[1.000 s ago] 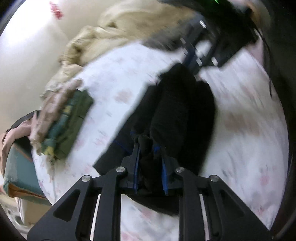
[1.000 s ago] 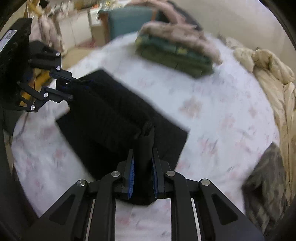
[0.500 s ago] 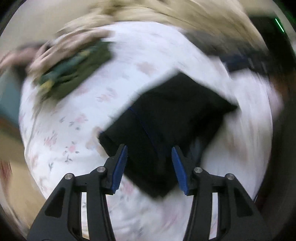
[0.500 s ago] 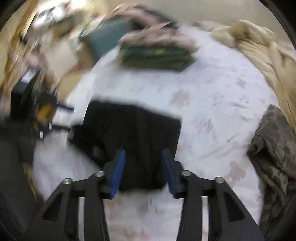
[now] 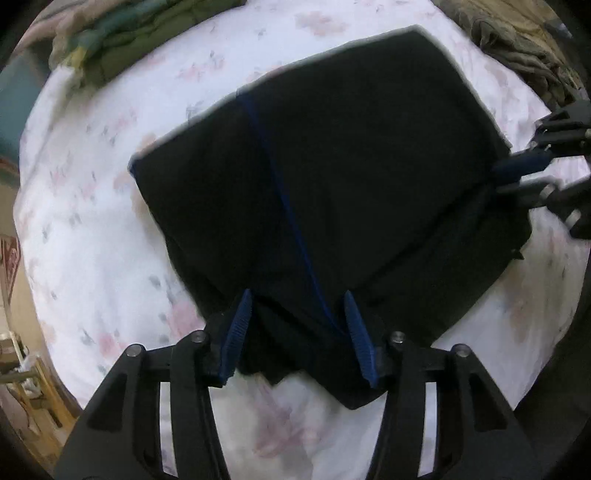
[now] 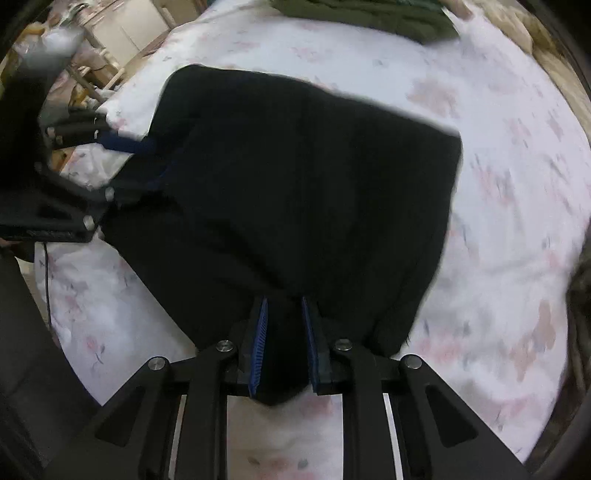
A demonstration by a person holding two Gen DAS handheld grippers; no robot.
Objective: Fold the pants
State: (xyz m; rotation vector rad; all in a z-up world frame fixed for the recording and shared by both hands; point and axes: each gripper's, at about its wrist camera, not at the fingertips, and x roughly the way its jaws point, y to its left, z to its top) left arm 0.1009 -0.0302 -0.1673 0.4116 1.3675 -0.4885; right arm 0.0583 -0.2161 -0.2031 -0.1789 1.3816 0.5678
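The black pants lie folded into a rough square on the white flowered sheet; a thin blue stripe runs down them. My left gripper is open, its blue pads either side of the near edge of the pants. My right gripper has its pads close together on a fold of the pants at their near edge. The right gripper also shows at the right of the left wrist view, and the left gripper at the left of the right wrist view.
A stack of folded green and pink clothes lies at the far side of the bed. A camouflage garment lies to the right. Furniture and floor lie beyond the bed's left edge.
Both grippers let go of the raised pants, which now lie flat. Both have come down low to the near edge, and the right one has closed on a fold.
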